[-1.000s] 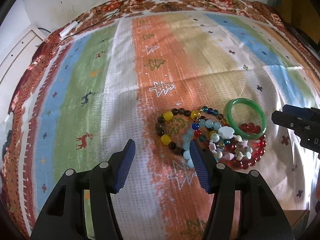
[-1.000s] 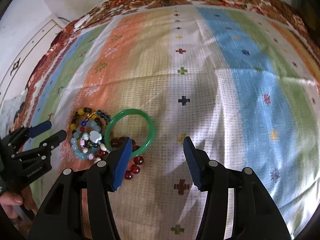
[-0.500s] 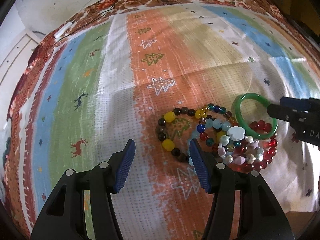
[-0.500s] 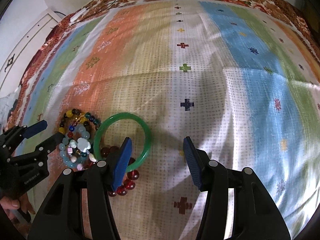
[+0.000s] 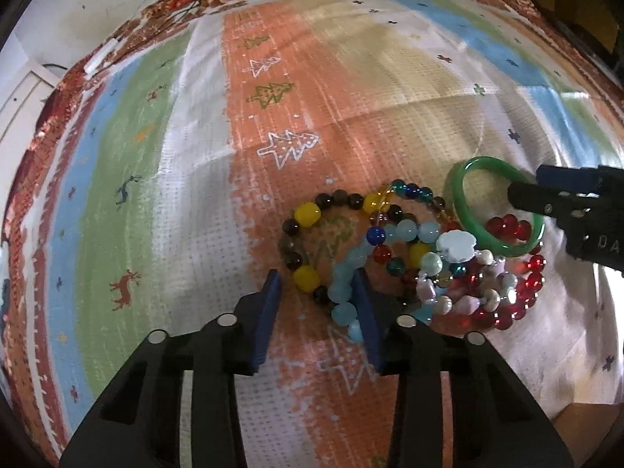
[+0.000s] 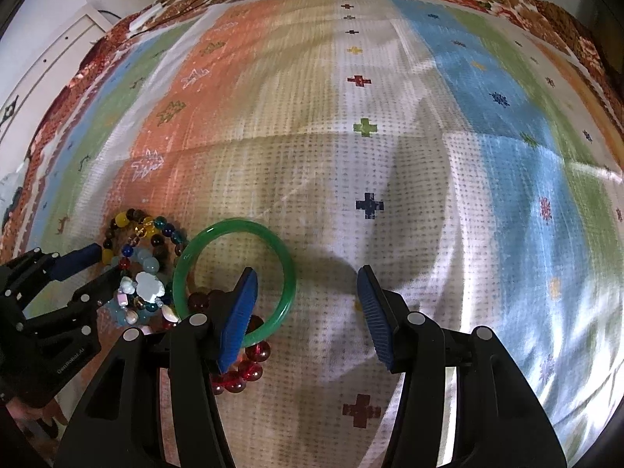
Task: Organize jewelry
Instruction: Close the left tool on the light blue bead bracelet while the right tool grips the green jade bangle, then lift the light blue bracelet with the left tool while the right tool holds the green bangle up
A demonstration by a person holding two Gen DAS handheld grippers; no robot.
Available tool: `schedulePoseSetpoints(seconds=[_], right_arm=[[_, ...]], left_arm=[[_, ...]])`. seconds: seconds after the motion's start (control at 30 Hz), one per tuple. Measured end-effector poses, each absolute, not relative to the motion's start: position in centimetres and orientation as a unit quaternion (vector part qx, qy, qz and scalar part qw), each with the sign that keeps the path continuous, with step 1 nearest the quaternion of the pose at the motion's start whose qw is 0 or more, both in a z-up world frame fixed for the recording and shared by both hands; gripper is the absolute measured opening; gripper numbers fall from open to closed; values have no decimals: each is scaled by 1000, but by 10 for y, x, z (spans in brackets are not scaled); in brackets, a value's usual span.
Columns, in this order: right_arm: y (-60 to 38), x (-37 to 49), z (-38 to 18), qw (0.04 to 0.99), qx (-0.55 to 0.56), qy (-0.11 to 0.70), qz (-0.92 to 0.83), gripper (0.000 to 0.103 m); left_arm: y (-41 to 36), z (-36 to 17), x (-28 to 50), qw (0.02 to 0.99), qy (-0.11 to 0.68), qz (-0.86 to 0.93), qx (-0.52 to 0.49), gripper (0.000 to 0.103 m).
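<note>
1. Several bracelets lie heaped on the striped cloth (image 5: 187,163) in my left wrist view, the pile sitting from centre out toward 3 o'clock. My left gripper (image 5: 316,312) points down at its near edge with its jaws closing. Between them sit the lowest beads of the yellow-and-dark bead bracelet (image 5: 308,214) and the pale blue bead bracelet (image 5: 345,273); I can't see the pads pressing on either one.
2. Same view, at 3 o'clock: the green bangle (image 5: 460,210) rests partly on the red bead bracelet (image 5: 526,284), with a white flower charm (image 5: 456,243) just beside its lower rim. My right gripper's dark fingertips (image 5: 542,199) reach in from the right edge, over the bangle.
3. In my right wrist view the heap is at 8 o'clock. My right gripper (image 6: 308,304) stands with its tongs apart; its left finger dips inside the bangle's ring and the right finger is over bare cloth, so the bangle's right rim lies between them, ungripped.
4. At 9 o'clock there, my left gripper comes in over the beads.
</note>
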State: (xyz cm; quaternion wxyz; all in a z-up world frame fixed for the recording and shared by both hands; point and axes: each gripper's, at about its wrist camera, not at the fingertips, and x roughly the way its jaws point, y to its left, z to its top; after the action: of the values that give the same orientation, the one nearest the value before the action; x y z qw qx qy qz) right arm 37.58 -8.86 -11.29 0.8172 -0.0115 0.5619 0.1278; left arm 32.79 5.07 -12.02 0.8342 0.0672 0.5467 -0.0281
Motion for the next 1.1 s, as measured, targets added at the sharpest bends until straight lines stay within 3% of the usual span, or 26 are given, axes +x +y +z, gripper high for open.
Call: schedulePoseSetpoints(seconds=[0.13,0.3,0.43,1.1], right_arm=[[-81,372,-116,813,-37,566,127,51],[-86,373,-117,811,-40,571,118,32],[-88,371,-116,808,-38,575,121,10],[-95,350,-85,829,-47,542,130,8]], left_arm=[[48,-120,327,833,548,-27,70,19],[55,-117,326,831,553,-31,51,15],[58,-111,325,834,550,-26,50,12],[88,-80,305,845,535,-4,5,12]])
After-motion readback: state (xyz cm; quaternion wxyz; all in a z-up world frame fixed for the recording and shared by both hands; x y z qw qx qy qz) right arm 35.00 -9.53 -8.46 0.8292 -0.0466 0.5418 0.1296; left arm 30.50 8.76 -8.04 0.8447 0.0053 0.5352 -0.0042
